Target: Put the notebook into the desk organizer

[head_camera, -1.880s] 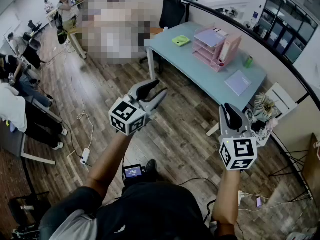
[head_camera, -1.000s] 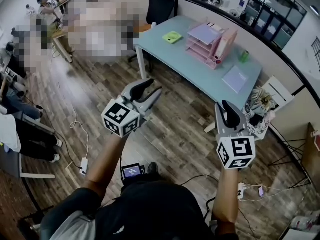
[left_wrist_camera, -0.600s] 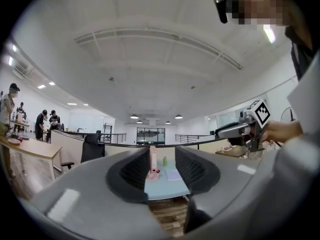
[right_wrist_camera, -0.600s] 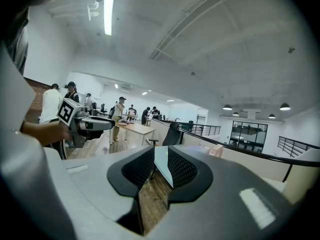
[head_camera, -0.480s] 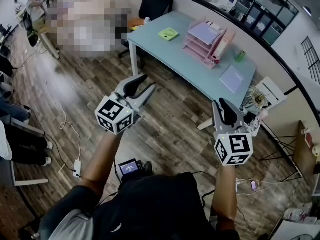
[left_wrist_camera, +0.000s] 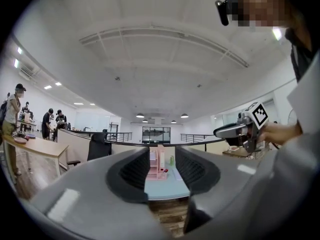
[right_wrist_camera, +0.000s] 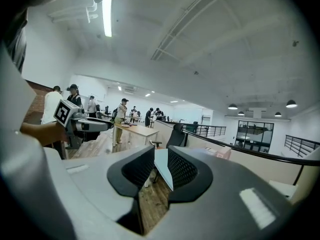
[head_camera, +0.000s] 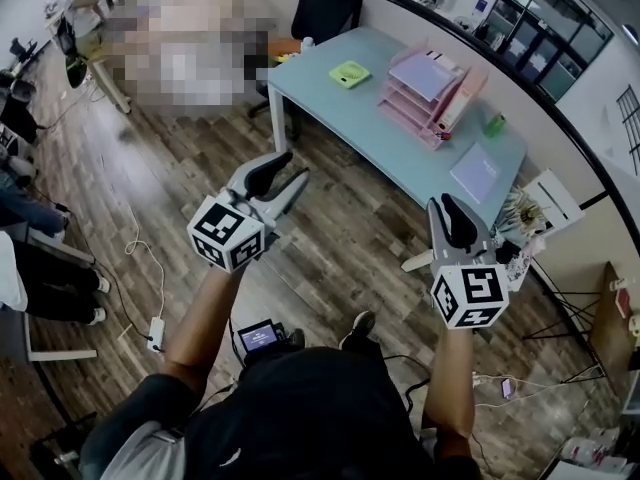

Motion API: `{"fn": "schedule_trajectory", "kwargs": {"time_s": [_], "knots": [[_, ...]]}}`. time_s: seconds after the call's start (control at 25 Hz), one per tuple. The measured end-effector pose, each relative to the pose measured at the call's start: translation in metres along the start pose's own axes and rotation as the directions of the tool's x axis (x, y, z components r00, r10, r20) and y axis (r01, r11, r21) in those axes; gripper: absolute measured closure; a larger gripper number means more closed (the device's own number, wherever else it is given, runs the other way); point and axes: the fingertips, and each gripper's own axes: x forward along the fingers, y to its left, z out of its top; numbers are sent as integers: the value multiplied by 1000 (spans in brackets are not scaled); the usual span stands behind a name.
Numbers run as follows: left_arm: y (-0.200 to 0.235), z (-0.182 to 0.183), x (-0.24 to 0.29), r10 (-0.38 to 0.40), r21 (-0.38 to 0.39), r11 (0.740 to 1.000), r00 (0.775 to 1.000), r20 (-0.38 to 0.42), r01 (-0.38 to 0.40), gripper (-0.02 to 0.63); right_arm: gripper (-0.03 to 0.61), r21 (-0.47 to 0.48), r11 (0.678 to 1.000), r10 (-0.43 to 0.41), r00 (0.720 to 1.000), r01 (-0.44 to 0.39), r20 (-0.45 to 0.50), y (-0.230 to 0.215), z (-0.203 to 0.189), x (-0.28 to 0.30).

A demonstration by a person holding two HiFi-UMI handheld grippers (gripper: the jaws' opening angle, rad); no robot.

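Note:
The lavender notebook (head_camera: 475,171) lies flat near the right end of the light-blue table (head_camera: 380,128). The pink desk organizer (head_camera: 430,90) stands at the table's back edge, to the notebook's left. Both grippers hang in the air over the wood floor, well short of the table. My left gripper (head_camera: 290,171) is open with nothing between its jaws; through them I see the organizer (left_wrist_camera: 157,165) far off. My right gripper (head_camera: 447,206) keeps only a narrow gap, with nothing in it, and points toward the table (right_wrist_camera: 161,176).
A green sticky pad (head_camera: 349,73) and a small green bottle (head_camera: 494,124) also sit on the table. A black office chair (head_camera: 325,3) stands behind it, and a potted plant (head_camera: 520,213) beside its right end. Cables (head_camera: 150,268) trail across the floor. People work at desks on the far left.
Both grippers stay raised with their jaws unchanged. The view has swung slightly, and a foot now shows stepping forward on the floor.

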Motion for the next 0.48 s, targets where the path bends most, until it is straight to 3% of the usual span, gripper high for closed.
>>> {"fn": "schedule_trajectory", "kwargs": {"time_s": [0.48], "knots": [[-2,-7,71,132,14,991,989,-64,-131,417,514,47,990,133,990,-134,37,-85,-20,54]]}}
